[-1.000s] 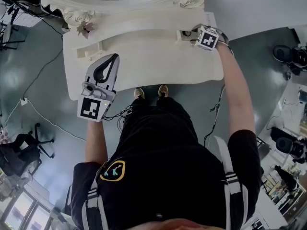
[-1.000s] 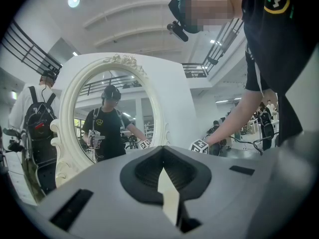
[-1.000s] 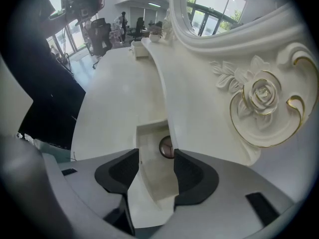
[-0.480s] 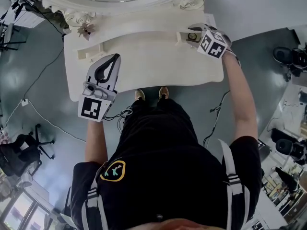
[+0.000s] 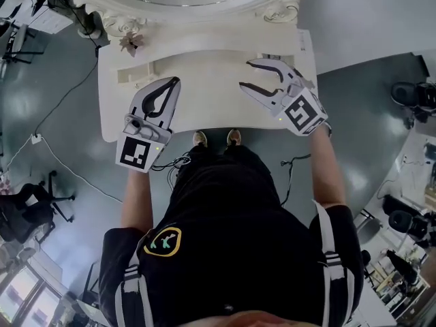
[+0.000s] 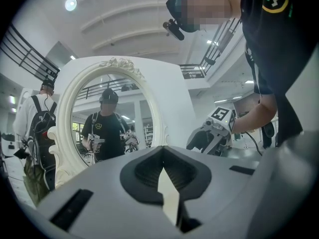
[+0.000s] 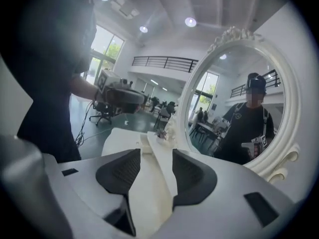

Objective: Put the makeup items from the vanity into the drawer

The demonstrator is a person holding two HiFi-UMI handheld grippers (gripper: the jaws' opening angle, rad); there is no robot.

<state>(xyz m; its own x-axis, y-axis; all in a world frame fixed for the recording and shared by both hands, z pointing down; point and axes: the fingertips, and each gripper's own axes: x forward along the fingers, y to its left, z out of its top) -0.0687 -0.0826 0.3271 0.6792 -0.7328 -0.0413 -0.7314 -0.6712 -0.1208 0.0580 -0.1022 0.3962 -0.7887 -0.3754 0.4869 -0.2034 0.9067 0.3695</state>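
The white vanity top [image 5: 204, 94] lies below me, and I make out no makeup item on it. My left gripper [image 5: 175, 80] hovers over its left front part, shut with the fingertips touching and nothing held. My right gripper [image 5: 244, 74] is raised over the right part of the top and points left and away from me. It is open and empty, and its jaws have just been closing a little. In the left gripper view the right gripper [image 6: 213, 132] shows beside the mirror [image 6: 110, 118]. The right gripper view looks along the vanity top [image 7: 124, 136] to the left gripper [image 7: 124, 97].
An oval mirror in a carved white frame [image 5: 122, 26] stands at the back of the vanity. A small dried flower [image 5: 129, 43] sits at the back left, beside a low raised box [image 5: 133, 73]. Cables, office chairs and grey floor [image 5: 61, 114] surround the vanity.
My right gripper has lifted away from the vanity's back right corner and swung forward and to the left. The small round thing seen at that corner is now behind it. The left gripper stayed put.
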